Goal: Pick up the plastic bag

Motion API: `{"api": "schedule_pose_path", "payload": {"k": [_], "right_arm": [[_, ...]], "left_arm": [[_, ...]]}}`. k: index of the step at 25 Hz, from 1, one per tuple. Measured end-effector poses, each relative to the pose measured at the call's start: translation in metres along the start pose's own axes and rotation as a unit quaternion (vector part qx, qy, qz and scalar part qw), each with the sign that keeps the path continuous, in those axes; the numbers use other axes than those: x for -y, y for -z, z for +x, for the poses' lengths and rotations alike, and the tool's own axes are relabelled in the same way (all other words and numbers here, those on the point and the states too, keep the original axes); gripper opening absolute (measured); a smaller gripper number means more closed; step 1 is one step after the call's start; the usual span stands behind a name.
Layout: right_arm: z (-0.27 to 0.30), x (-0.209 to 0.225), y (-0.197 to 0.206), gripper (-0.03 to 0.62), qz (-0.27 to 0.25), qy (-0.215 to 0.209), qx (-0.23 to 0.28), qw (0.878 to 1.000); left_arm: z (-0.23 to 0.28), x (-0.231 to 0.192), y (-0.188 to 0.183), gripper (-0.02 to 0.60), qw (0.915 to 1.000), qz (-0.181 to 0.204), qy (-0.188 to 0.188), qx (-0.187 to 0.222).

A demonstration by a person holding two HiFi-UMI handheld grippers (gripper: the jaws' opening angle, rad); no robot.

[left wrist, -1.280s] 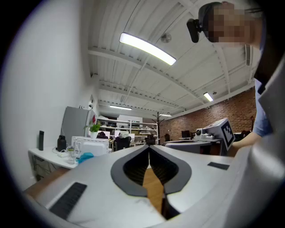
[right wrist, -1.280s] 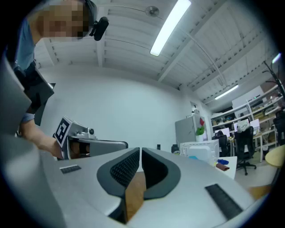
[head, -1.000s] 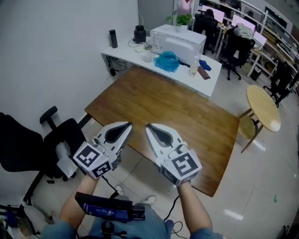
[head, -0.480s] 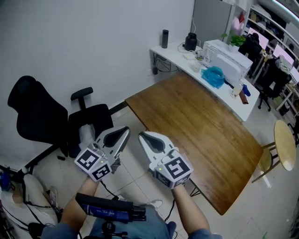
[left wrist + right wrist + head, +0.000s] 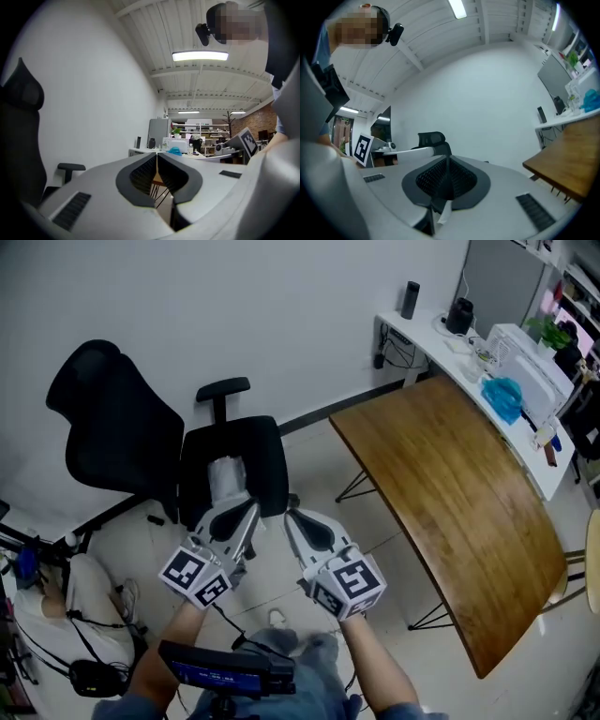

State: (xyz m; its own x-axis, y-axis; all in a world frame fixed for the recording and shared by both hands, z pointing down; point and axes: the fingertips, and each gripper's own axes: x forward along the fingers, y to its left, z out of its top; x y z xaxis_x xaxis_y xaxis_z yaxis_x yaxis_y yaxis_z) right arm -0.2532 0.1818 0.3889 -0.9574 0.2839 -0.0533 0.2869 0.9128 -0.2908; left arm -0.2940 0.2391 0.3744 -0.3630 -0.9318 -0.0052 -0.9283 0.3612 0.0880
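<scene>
A crumpled whitish plastic bag (image 5: 228,480) lies on the seat of a black office chair (image 5: 115,423) in the head view. My left gripper (image 5: 249,508) hovers just in front of the bag, above the seat's front edge, jaws together and empty. My right gripper (image 5: 293,519) is level beside it over the floor, jaws also together and holding nothing. In the left gripper view the closed tips (image 5: 156,155) point toward the far desk. In the right gripper view the closed tips (image 5: 447,160) point toward the chair (image 5: 433,140).
A long wooden table (image 5: 459,502) on thin metal legs stands to the right. Beyond it, a white desk (image 5: 441,338) holds a blue bag (image 5: 503,396), a printer and bottles. Cables and gear lie on the floor at lower left (image 5: 84,676). A white wall runs behind the chair.
The head view has swung left from the wooden table to the black chair with the bag. Both grippers stay side by side in front of the person, jaws unchanged.
</scene>
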Motion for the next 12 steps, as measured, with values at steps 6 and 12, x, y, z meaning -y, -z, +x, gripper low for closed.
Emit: {"api": "schedule_pose_path", "payload": {"k": [6,12], "right_arm": [[0.056,-0.016,0.084,0.075,0.080,0.012,-0.025,0.996],[0.072,-0.007,0.193,0.123,0.182,0.066,-0.060,0.979]], "left_arm": [[-0.038,-0.063,0.043,0.017,0.9984,-0.015,-0.054,-0.012],[-0.063,-0.093,0.101,0.017,0.9954,-0.043,-0.076,-0.040]]}}
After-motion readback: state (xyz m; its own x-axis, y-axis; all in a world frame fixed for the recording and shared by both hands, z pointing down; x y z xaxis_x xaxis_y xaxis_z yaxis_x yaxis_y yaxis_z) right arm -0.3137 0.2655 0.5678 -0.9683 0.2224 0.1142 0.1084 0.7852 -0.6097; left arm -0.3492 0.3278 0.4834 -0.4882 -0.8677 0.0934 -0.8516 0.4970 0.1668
